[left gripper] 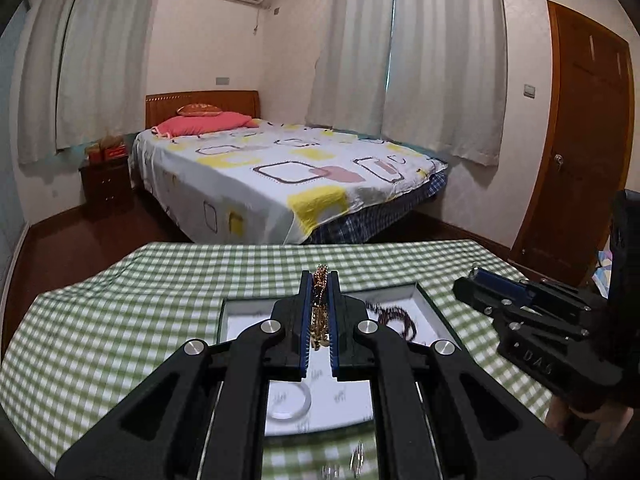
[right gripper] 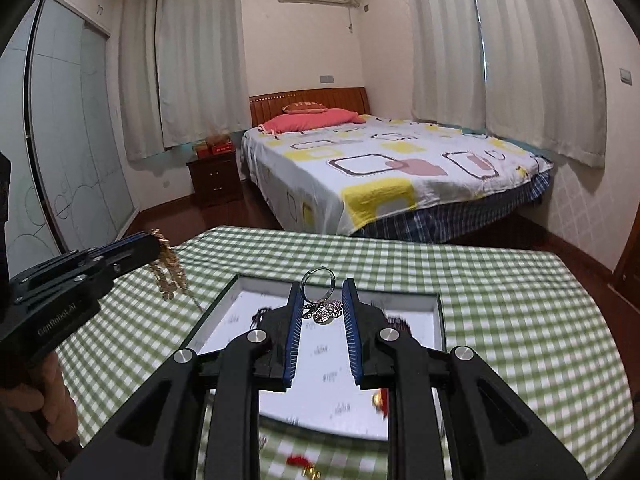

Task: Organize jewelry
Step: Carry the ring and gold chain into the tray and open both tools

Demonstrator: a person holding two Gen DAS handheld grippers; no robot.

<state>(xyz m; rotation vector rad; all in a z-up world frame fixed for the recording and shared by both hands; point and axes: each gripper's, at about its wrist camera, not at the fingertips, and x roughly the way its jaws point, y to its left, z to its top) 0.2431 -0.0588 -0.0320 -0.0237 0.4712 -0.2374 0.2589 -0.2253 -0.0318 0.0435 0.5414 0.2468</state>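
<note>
My left gripper (left gripper: 320,280) is shut on a gold chain necklace (left gripper: 319,312) and holds it above the white-lined jewelry tray (left gripper: 240,312). The same chain (right gripper: 170,276) hangs from it at the left of the right wrist view. My right gripper (right gripper: 323,284) is shut on a silver ring (right gripper: 317,280) with a silver leaf-shaped pendant (right gripper: 326,311) hanging from it, above the tray (right gripper: 438,312). In the tray lie a dark beaded bracelet (left gripper: 394,316) and a clear bangle (left gripper: 290,402).
The tray sits on a table with a green checked cloth (left gripper: 120,340). A small red and gold item (right gripper: 380,400) lies at the tray's near edge, and another (right gripper: 302,462) on the cloth. A bed (left gripper: 280,172) stands beyond the table, a door (left gripper: 580,140) at right.
</note>
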